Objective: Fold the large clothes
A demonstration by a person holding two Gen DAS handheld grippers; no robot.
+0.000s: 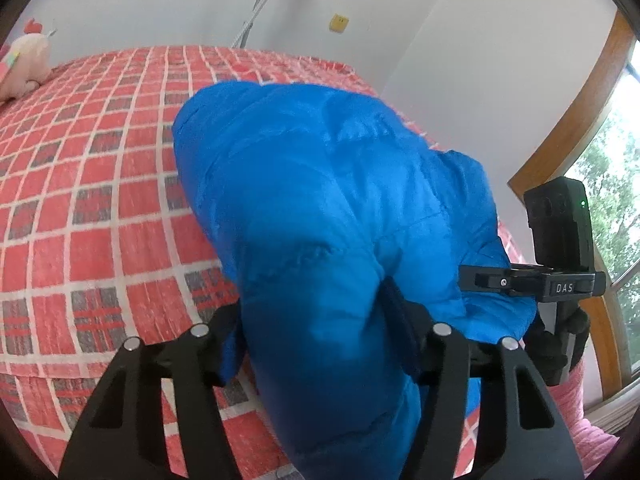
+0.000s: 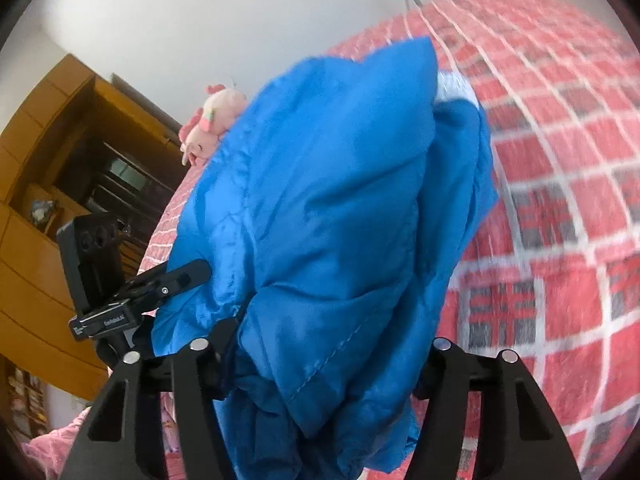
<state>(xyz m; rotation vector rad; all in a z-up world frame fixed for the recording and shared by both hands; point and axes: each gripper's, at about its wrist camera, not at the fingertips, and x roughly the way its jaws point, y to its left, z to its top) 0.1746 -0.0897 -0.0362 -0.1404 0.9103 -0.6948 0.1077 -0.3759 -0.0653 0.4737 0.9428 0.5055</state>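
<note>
A puffy blue jacket [image 1: 320, 184] lies bunched on a bed with a red checked cover [image 1: 100, 200]. In the left wrist view my left gripper [image 1: 316, 332] is shut on a thick fold of the jacket's near edge, and the fabric bulges up between the two black fingers. In the right wrist view my right gripper [image 2: 324, 348] pinches another thick fold of the same jacket [image 2: 340, 184], whose dark lining hangs below. Each gripper's body shows in the other's view, close beside the jacket: the right one [image 1: 560, 280] and the left one [image 2: 104, 280]. The fingertips are hidden by cloth.
A pink plush toy [image 1: 28, 64] [image 2: 216, 120] sits at the far side of the bed cover [image 2: 560, 200]. A wood-framed window [image 1: 580, 120] is on the right, a wooden cabinet [image 2: 60, 160] on the other side. White walls stand behind the bed.
</note>
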